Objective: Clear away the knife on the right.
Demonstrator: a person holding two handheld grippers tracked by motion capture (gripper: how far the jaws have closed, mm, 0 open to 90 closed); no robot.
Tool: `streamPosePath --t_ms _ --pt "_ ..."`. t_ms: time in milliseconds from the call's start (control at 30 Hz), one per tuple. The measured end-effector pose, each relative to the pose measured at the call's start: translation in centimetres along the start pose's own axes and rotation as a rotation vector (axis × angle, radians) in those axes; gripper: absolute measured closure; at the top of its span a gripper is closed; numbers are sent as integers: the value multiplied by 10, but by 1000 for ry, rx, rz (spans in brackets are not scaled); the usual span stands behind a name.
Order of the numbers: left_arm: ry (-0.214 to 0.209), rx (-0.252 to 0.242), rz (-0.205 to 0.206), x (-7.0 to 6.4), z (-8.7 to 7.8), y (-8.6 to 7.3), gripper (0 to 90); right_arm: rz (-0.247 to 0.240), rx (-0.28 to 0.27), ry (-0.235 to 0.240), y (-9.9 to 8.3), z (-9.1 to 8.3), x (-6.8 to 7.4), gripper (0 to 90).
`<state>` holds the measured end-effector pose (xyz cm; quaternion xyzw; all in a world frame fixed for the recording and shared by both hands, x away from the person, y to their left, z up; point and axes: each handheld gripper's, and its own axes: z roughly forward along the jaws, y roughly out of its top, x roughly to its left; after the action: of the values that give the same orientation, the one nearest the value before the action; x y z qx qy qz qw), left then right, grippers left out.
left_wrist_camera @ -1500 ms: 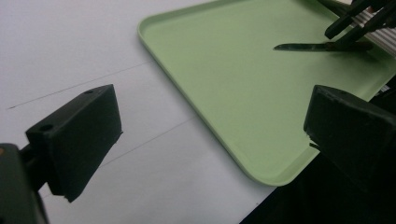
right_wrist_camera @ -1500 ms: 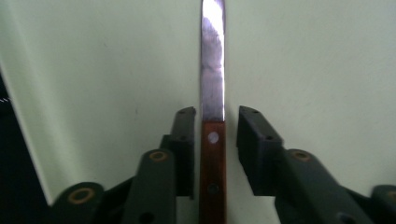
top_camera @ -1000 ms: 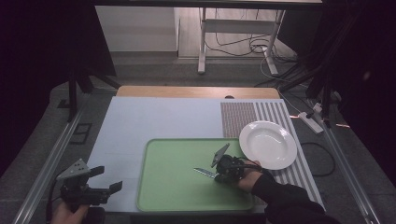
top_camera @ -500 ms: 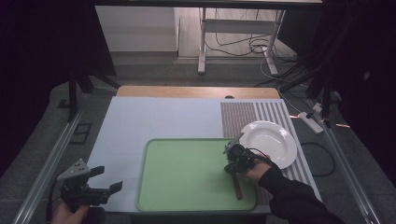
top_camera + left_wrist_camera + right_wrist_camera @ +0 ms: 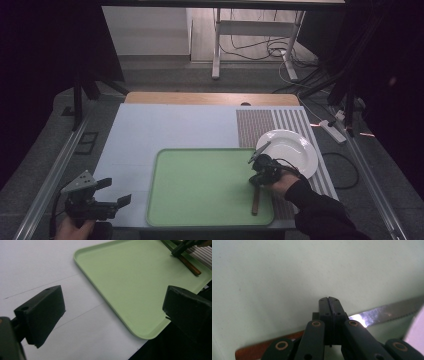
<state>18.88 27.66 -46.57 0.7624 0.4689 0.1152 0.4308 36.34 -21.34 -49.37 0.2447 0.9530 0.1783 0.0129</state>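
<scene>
A knife with a brown wooden handle (image 5: 255, 200) lies along the right side of the green tray (image 5: 200, 185), its blade pointing toward the white plate (image 5: 295, 150). My right gripper (image 5: 260, 170) is over the knife where handle meets blade. In the right gripper view its jaws (image 5: 329, 300) are pressed together across the knife, with the serrated blade (image 5: 384, 311) to the right and the handle to the lower left. My left gripper (image 5: 117, 192) is held open at the table's front left corner. It (image 5: 112, 305) faces the tray (image 5: 130, 277), with the knife (image 5: 191, 266) far off.
The plate sits on a striped mat (image 5: 270, 125) at the tray's right edge. The tray rests on a pale blue table top (image 5: 160, 130). Metal rails run along both table sides; cables and a power strip (image 5: 332, 131) lie on the floor at right.
The right gripper moved from mid-tray to the tray's right side near the plate and turned the knife, so its handle now points to the front edge. The left gripper stayed still.
</scene>
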Motion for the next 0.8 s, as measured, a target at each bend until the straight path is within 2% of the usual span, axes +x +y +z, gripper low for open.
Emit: streamPosePath --t_ms 367,567,700,733,800 --pt "0 -1 1 0 0 0 41 41 2 -18 -13 -7 -7 899" --pt "0 0 -1 0 0 0 41 41 -3 -13 -15 -7 -6 897" --pt "1 1 1 0 0 0 41 23 -21 -13 -15 -8 -3 819" --pt "1 1 1 0 0 0 41 21 -52 -18 -13 -11 -1 786" --pt "1 0 -1 0 0 0 41 21 -73 -19 -13 -14 0 755"
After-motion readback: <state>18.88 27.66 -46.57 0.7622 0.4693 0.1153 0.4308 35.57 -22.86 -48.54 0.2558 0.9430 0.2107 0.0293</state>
